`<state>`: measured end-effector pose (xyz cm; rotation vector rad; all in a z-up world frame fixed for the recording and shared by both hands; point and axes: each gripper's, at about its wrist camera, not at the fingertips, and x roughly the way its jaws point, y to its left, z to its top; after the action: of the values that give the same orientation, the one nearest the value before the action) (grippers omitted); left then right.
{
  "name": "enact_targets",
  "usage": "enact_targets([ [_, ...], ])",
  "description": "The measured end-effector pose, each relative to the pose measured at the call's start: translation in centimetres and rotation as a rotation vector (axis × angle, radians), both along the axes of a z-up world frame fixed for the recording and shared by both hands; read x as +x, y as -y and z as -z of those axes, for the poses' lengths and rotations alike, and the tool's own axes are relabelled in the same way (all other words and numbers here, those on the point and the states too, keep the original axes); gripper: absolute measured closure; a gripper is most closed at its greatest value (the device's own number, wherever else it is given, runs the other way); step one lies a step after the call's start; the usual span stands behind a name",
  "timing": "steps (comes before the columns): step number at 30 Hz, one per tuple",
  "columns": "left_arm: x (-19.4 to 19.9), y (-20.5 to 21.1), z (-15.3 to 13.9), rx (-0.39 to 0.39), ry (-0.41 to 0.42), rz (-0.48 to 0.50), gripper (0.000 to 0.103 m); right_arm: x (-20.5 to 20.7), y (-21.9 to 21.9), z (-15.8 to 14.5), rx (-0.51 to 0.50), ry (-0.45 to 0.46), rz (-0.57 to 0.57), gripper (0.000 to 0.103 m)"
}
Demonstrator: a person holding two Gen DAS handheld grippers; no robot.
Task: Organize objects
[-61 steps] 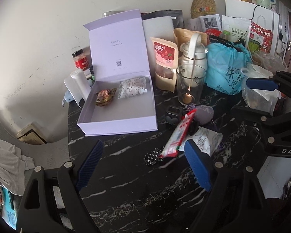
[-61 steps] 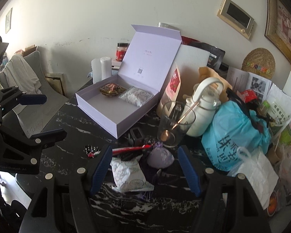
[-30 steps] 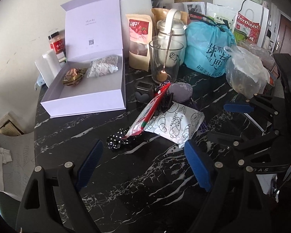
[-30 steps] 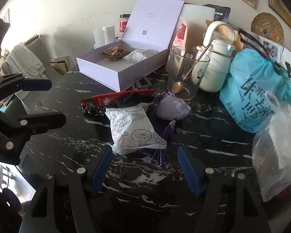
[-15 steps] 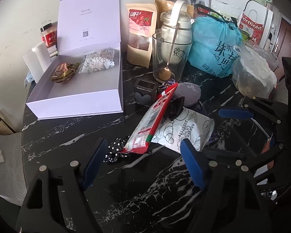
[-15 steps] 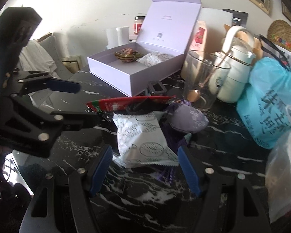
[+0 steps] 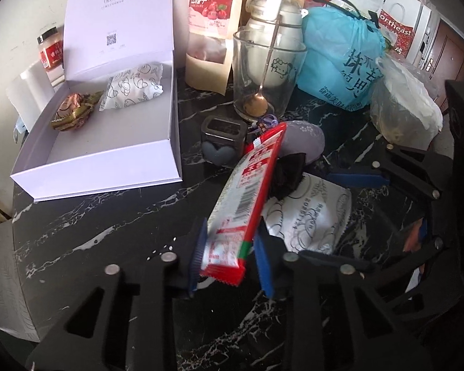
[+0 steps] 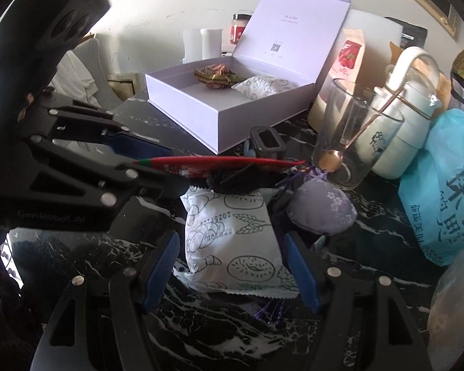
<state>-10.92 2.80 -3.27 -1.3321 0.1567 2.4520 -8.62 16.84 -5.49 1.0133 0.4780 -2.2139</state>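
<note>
A red snack bar (image 7: pixel 247 198) lies across a black item and a white pastry packet (image 7: pixel 309 216) on the black marble table (image 7: pixel 108 241). My left gripper (image 7: pixel 230 266) has the bar's near end between its blue pads. Its jaws are closing and the pads meet the wrapper's edges. In the right wrist view my right gripper (image 8: pixel 232 266) stands open astride the white pastry packet (image 8: pixel 232 241), pads clear of it. The left gripper (image 8: pixel 157 164) reaches in from the left around the bar (image 8: pixel 232 162). The open lavender box (image 7: pixel 108 160) holds a gold-wrapped sweet (image 7: pixel 71 111) and another white packet (image 7: pixel 133 86).
A purple sachet (image 8: pixel 321 207) and a small black holder (image 7: pixel 222 142) lie behind the bar. A glass with a spoon (image 7: pixel 266 80), a kettle (image 8: pixel 411 117), a blue bag (image 7: pixel 340 55) and a clear plastic bag (image 7: pixel 405 105) crowd the right. Bare tabletop lies left of the left gripper.
My left gripper moved forward and down to the red bar and its jaws narrowed around the near end. My right gripper came closer over the white packet, still open.
</note>
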Motion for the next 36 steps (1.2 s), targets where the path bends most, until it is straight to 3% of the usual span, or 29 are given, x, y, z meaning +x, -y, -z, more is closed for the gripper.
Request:
enact_targets([
  [4, -0.3, 0.4, 0.1, 0.031, 0.003, -0.010, 0.087, 0.2, 0.4, 0.5, 0.032, -0.017, -0.005, 0.033],
  [8, -0.1, 0.7, -0.5, 0.058, -0.010, -0.019, 0.093, 0.5, 0.3, 0.3, 0.036, -0.029, -0.001, 0.043],
  [15, 1.5, 1.3, -1.2, 0.083, -0.004, -0.030, 0.094, 1.1, -0.3, -0.2, 0.006, 0.000, 0.004, 0.051],
  [25, 6.1, 2.7, -1.9, 0.101, 0.001, -0.071, 0.094, 3.8, -1.0, -0.3, 0.014, 0.005, -0.030, 0.051],
  [36, 11.3, 3.9, -0.4, 0.137, 0.075, -0.107, 0.094, 6.2, -2.0, -0.3, 0.014, 0.021, -0.049, 0.051],
])
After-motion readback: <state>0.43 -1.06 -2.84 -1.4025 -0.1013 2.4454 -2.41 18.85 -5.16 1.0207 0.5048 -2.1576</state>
